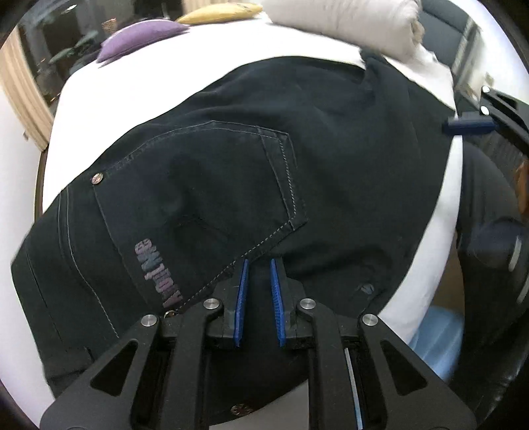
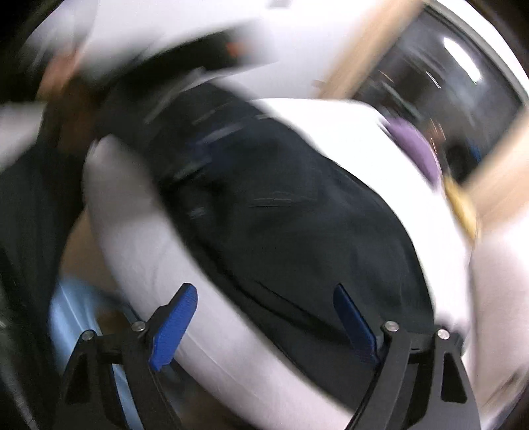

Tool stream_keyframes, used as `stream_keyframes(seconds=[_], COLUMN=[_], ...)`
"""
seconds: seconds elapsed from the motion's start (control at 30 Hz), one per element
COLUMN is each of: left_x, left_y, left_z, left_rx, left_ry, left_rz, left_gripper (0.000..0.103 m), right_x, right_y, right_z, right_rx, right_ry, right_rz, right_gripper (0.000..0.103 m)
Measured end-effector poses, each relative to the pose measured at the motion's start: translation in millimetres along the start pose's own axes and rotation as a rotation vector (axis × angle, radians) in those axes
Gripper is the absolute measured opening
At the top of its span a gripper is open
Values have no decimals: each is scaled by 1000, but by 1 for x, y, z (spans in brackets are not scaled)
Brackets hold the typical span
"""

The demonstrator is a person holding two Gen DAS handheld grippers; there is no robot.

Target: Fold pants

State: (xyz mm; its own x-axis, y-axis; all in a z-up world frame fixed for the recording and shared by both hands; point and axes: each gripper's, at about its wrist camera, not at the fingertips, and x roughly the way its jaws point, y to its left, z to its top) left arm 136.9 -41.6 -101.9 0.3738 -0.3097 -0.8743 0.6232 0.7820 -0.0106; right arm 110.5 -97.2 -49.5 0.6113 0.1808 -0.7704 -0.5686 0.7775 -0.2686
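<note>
Black jeans (image 1: 251, 158) lie spread over a white-covered surface (image 1: 148, 82), seat side up, with a stitched back pocket (image 1: 198, 185) uppermost and purple lettering (image 1: 158, 271) along the pocket's lower edge; a metal rivet (image 1: 97, 179) marks the pocket's corner to the left of the lettering. The left gripper (image 1: 259, 264) sits at the jeans' near edge, just right of the pocket's bottom point; its blue pads (image 1: 276, 294) stand narrow, and dark denim rises between them, so the jaws appear to pinch a fold of the jeans. Beyond the jeans, a purple cushion (image 1: 139, 39) and a yellow cushion (image 1: 221, 13) rest on the surface, with a cream pillow (image 1: 347, 26) beside the jeans' far right corner. The right gripper (image 2: 264, 292) is blurred by motion in its own view; its blue fingers (image 2: 172, 327) stand wide apart with nothing between them, one over the white cover and the other over the jeans' near edge; the jeans (image 2: 281, 215) stretch away from these jaws. The left view catches a blue fingertip of that gripper (image 1: 469, 125) at the jeans' right edge.
</note>
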Motion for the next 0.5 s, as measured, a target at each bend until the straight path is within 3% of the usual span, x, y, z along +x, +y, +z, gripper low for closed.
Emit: stream_keyframes(seconds=[0.1, 0.23, 0.33, 0.5], left_x=[1, 5, 5, 5], left_y=[6, 7, 9, 10], left_z=[1, 5, 5, 8], left_rx=[-58, -74, -99, -117], left_ry=[15, 36, 37, 47], left_rz=[-17, -6, -4, 9], left_gripper=[14, 14, 14, 13], right_x=[-14, -30, -21, 23], right_y=[-102, -226, -275, -304], right_z=[-32, -108, -160, -213], right_rx=[501, 1147, 1458, 1753], right_ry=[-52, -252, -368, -348], right_rz=[64, 118, 197, 239], right_gripper=[66, 59, 59, 59])
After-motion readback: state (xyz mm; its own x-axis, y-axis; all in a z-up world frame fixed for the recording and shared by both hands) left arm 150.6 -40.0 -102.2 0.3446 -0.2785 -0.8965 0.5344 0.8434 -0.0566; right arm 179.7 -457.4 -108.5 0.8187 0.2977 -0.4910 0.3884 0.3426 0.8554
